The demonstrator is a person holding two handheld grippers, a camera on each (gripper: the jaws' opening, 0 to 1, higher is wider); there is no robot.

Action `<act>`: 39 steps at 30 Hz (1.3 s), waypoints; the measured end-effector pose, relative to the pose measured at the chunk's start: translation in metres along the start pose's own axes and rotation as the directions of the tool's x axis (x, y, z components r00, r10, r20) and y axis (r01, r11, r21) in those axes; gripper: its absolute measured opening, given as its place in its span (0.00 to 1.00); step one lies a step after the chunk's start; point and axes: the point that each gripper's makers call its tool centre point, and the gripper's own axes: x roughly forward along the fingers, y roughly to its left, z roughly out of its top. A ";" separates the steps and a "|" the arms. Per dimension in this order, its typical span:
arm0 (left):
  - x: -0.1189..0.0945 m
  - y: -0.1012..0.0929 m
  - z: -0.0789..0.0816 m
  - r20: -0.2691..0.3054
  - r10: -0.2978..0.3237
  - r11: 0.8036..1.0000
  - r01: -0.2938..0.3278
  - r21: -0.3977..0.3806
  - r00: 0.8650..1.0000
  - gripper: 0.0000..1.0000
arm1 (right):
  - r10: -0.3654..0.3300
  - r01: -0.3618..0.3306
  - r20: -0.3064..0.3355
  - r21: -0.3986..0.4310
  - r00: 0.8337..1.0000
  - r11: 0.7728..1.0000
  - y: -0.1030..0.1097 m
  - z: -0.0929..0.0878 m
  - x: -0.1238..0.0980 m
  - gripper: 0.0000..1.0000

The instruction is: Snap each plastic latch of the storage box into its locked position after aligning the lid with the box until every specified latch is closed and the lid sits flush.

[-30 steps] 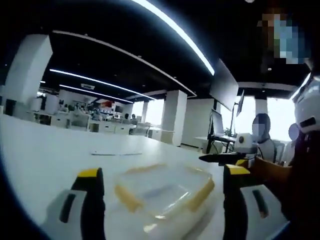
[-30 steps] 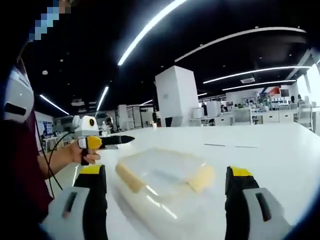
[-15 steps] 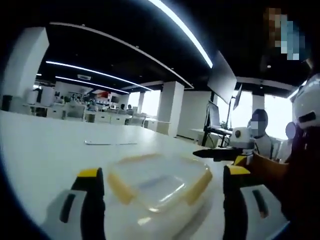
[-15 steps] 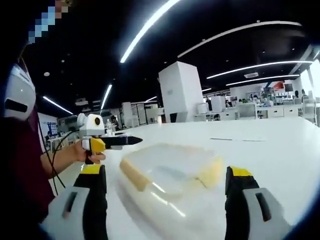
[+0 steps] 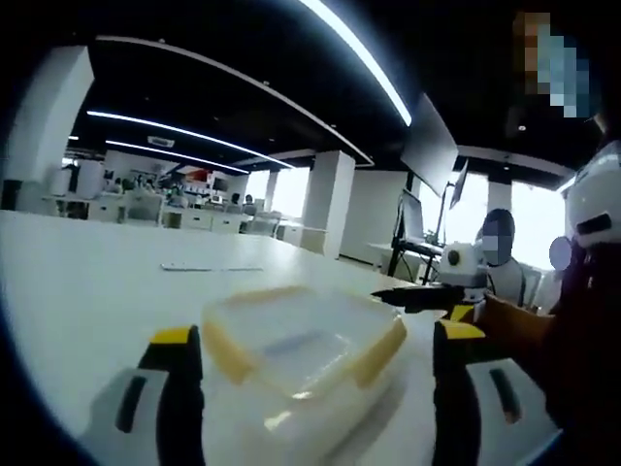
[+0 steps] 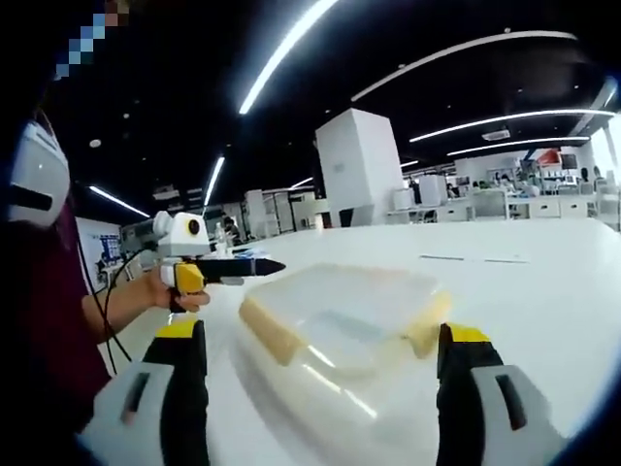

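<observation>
Long ceiling lights run over a big open office, and a wide white table point(image 5: 87, 282) spreads beneath both grippers. On it sits the clear storage box point(image 5: 301, 349), its lid point(image 5: 291, 325) on top and yellow latches along the sides.

In the left gripper view, the left gripper point(image 5: 315, 340) has its jaws spread wide apart, gripping nothing. The box lies on the table just ahead, between the two yellow-tipped jaws but beyond their tips. One yellow latch point(image 5: 221, 345) runs down the box's left side, another point(image 5: 380, 340) down its right. The right gripper point(image 5: 383, 298) reaches in from the right, its dark jaws pointing towards the box's far right corner; whether they touch it is unclear. A thin flat strip point(image 5: 211, 267) lies farther off on the table.

In the right gripper view, the right gripper point(image 6: 315, 340) also stands wide open. The box point(image 6: 340, 330) fills the gap ahead of its jaws, with a latch point(image 6: 270, 330) nearest the left jaw. The left gripper point(image 6: 272, 264), held in a hand point(image 6: 170, 291), points at the box's far left corner.
</observation>
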 end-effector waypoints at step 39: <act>0.008 -0.010 -0.011 -0.053 -0.040 0.999 0.041 0.018 0.998 1.00 | -0.002 0.001 -0.023 -0.019 1.000 1.000 0.004 -0.002 -0.001 1.00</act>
